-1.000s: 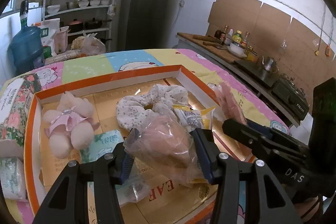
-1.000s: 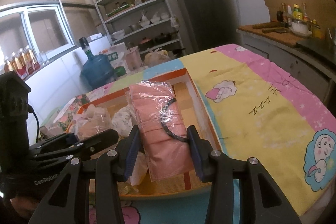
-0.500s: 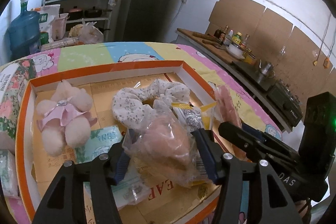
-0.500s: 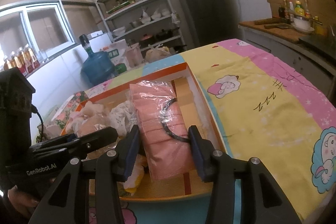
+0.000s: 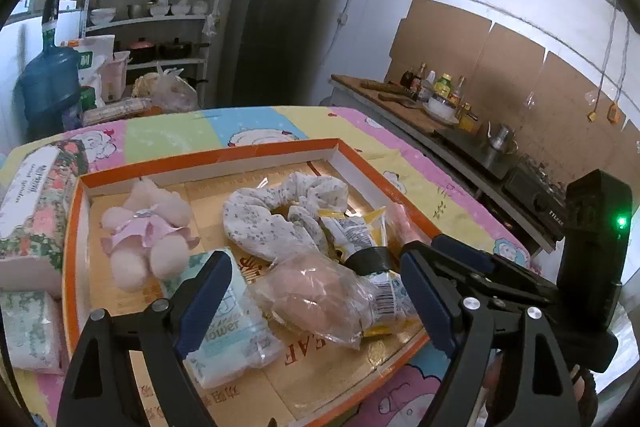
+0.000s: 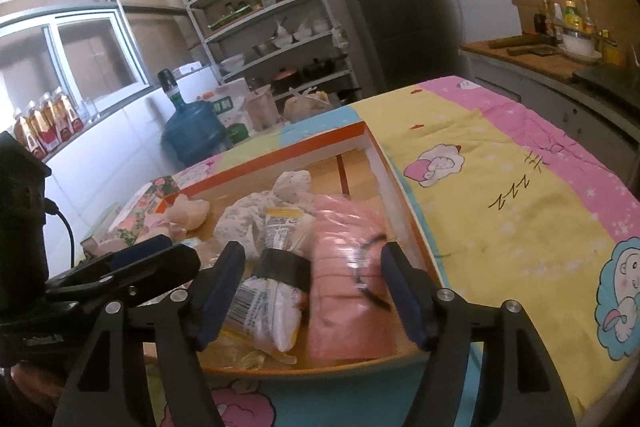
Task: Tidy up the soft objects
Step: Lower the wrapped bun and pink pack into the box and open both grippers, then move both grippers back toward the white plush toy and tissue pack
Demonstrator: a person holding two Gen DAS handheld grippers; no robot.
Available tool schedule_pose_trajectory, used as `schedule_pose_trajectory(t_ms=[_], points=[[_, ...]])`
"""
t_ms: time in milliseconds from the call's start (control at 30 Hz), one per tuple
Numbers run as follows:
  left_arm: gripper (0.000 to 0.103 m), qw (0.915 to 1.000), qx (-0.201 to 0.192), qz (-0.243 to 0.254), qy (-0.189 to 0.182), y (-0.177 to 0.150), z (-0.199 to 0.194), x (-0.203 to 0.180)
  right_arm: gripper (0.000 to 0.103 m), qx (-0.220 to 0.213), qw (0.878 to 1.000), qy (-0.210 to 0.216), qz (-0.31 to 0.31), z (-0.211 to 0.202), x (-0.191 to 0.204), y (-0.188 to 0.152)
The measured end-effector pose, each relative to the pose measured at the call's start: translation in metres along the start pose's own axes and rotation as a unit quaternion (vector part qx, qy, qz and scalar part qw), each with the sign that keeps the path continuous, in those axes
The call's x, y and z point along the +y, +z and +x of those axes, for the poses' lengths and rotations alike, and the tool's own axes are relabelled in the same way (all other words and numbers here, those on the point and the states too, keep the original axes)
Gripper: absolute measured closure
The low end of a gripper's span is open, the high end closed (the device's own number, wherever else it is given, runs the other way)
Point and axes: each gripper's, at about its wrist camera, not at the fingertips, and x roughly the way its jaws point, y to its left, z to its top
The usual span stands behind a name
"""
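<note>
Lower centre of both views: we have the bagged pink puff (image 5: 316, 301) and pink packet (image 6: 346, 279) down in the tray (image 5: 256, 157). Left hand-held gripper (image 5: 316, 301) and right hand-held gripper (image 6: 312, 291) are opening, pads clear, holding nothing. Tissue packs (image 5: 28, 331) on the desk (image 6: 512, 211) at left look unsorted.

A shallow orange-rimmed cardboard tray (image 5: 256, 157) is filled with soft items. A pale pink plush toy (image 5: 146, 233) lies at its left. A floral fabric scrunchie (image 5: 276, 215) is set mid-tray. A peach item in clear plastic (image 5: 316, 297) rests near the front, beside a pale blue tissue pack (image 5: 232, 331). A pink bagged cloth (image 6: 346, 267) lies flat along the right wall, next to a yellow-and-white packet (image 6: 276, 267).
</note>
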Motion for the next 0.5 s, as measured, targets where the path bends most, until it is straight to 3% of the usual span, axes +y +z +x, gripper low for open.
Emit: schedule_pose_trajectory(t_ms=[233,500], points=[[0.016,0.999,-0.042,-0.006,0.013,0.001,-0.028,0.003,0.031,-0.004,1.0,-0.002,-0.009,-0.009,0.011,-0.001],[0.016,0.9983,-0.057,-0.003,0.007,-0.003,-0.053,0.003,0.031,-0.013,1.0,-0.004,-0.017,-0.024,0.024,-0.003]])
